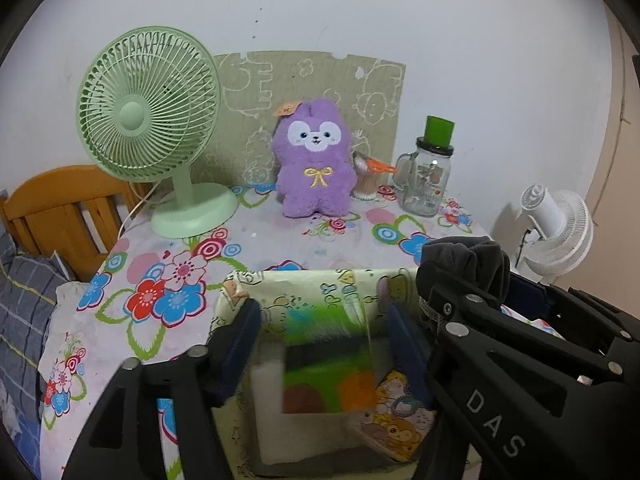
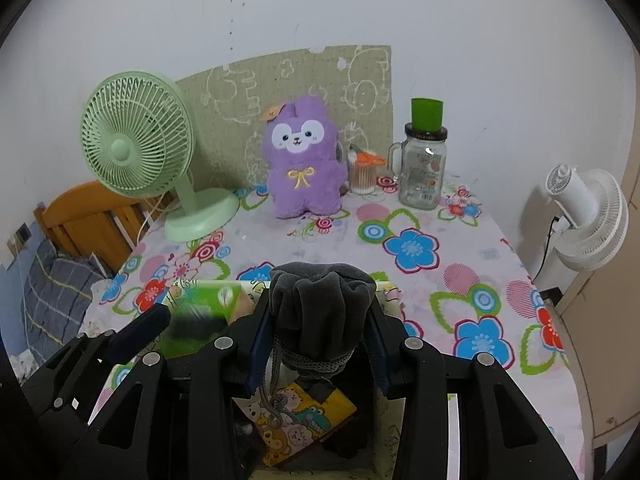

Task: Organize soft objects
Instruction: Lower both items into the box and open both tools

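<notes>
My right gripper is shut on a dark grey velvet drawstring pouch and holds it above the cartoon-patterned storage box. The pouch also shows in the left wrist view. My left gripper is open over the box; between its fingers, a colourful green and orange packet blurs, apart from both pads. A purple plush bunny sits upright at the back of the table, also in the right wrist view.
A green desk fan stands back left. A glass mug jar with a green cup and a cotton swab holder stand back right. A white fan is off the table's right edge. A wooden bed frame lies left.
</notes>
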`<state>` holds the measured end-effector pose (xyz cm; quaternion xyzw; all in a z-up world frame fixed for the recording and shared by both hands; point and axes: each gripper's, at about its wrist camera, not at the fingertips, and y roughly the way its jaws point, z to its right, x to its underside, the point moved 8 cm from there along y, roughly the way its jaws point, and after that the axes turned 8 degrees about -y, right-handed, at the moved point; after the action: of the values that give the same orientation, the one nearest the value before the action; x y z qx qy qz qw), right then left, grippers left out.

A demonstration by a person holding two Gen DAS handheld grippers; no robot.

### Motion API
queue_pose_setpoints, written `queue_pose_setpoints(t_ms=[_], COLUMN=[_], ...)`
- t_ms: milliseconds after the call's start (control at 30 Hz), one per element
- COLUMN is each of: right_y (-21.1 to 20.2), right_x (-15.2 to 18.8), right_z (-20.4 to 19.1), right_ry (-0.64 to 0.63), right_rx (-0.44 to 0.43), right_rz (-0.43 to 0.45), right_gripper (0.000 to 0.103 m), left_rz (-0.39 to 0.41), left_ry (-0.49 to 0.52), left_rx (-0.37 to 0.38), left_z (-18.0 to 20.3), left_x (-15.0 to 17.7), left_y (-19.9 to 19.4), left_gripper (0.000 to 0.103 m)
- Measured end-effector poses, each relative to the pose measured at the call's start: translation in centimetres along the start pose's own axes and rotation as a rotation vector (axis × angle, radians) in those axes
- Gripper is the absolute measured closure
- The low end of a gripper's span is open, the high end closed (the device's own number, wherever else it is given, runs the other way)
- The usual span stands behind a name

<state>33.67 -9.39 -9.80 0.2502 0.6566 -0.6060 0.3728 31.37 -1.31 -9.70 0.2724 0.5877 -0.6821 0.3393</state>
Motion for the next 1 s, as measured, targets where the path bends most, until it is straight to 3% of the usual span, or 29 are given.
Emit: queue_pose_setpoints(t_ms=[233,533,700,1000], right_y=[1.5,2.6,2.4,0.2], right_x=[0.5,0.8,0.9,0.9], right_z=[-0.7,-1.5,-0.9,-0.3], right_ry=[-0.001,-0.024,-0.019,-0.001], right_rx=[-0.040,-0.036,-0.005,-0.006], right_rz=[-0.028,-0.053,-0.052,-0.024], right_gripper=[0.057,0.051,0.032,0.020], left_rz=[-0.033,-0.042,-0.036,-0.002], left_ry=[0.009,0.022,0.013,0.017], left_rx=[-0.021,-0.045,-0.053,-0.055], left_z=[-0.8,-1.5,-1.9,-1.6], left_x=[0.5,0.8,0.8,0.5], left_y=[0.8,1.2,0.8,-1.2], left_gripper=[0.020,0.019,0.018,0.016])
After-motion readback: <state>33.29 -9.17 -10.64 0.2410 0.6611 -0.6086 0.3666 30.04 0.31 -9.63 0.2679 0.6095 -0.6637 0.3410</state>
